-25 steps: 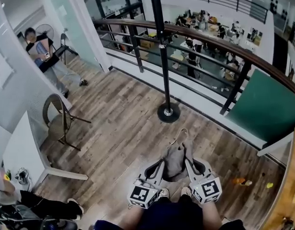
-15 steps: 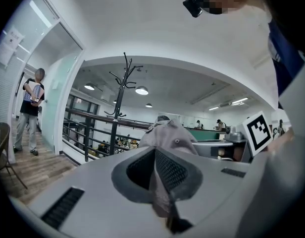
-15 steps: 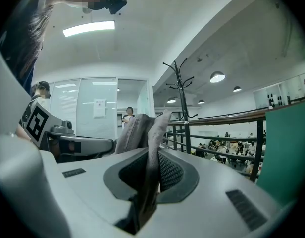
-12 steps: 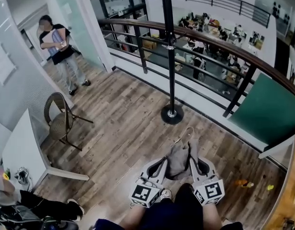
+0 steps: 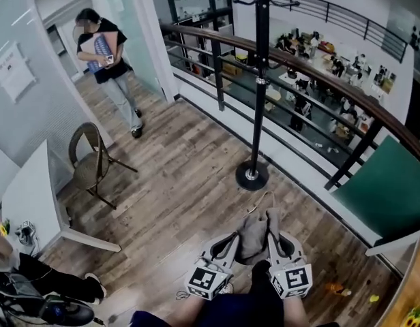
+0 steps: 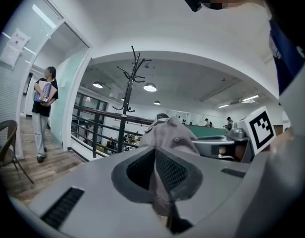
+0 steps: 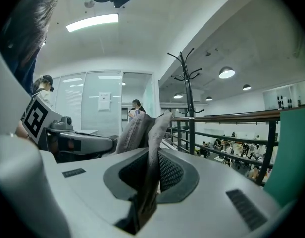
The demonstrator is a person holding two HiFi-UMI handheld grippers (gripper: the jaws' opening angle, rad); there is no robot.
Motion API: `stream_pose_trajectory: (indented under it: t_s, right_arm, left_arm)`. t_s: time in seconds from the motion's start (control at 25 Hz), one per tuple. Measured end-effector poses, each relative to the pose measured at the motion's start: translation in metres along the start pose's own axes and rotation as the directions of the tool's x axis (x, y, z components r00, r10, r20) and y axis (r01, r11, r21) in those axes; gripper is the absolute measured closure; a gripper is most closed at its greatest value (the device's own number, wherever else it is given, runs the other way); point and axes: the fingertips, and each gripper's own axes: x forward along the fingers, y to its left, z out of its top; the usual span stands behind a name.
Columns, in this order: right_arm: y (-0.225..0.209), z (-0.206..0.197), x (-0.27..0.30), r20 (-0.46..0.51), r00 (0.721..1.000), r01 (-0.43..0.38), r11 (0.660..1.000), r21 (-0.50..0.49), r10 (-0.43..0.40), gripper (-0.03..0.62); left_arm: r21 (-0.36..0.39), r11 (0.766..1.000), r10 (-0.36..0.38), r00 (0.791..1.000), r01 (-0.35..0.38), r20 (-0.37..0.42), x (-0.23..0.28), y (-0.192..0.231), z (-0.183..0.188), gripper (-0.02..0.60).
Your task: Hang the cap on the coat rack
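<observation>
Cap (image 5: 253,236) is clamped in your left tongs (image 5: 232,242) and right tongs (image 5: 271,227). Coat rack (image 5: 258,87) well ahead; hanging not yet done.

Wood-plank floor (image 5: 176,176). Curved dark railing (image 5: 312,73) borders a lower hall. Brown chair (image 5: 86,169) stands beside white table (image 5: 29,199). Ceiling lamps (image 6: 150,87) lit.

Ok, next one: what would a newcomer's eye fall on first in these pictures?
The grey cap, low in the head view, pinched from both sides by the left gripper and right gripper, both shut on its fabric. Just ahead stands the black coat rack on the wood floor beside the curved railing, the hooks in view bare. At upper left a person stands by the glass wall, clutching something.
</observation>
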Motion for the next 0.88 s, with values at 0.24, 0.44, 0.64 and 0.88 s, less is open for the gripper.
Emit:
stream_pose_trajectory:
  t_s: [0.24, 0.44, 0.64, 0.88]
  right_arm:
    - [-0.061, 0.018, 0.046, 0.003, 0.997, -0.077, 0.997, -0.011, 0.077, 0.556]
    - [-0.111, 0.028, 0.073, 0.008, 0.994, -0.109, 0.994, -0.021, 0.110, 0.556]
    - [-0.150, 0.031, 0.088, 0.001, 0.988, -0.153, 0.987, -0.049, 0.153, 0.556]
    - [-0.196, 0.026, 0.093, -0.007, 0.987, -0.161, 0.986, -0.043, 0.161, 0.556]
  left_arm:
    - [0.002, 0.998, 0.069, 0.998, -0.069, 0.015, 0.071, 0.014, 0.022, 0.574]
    - [0.012, 0.995, 0.099, 0.995, -0.100, 0.022, 0.122, 0.015, 0.033, 0.574]
    - [0.002, 0.991, 0.135, 0.991, -0.136, 0.016, 0.165, 0.011, 0.034, 0.574]
    - [0.009, 0.990, 0.140, 0.990, -0.140, 0.015, 0.207, -0.004, 0.032, 0.574]
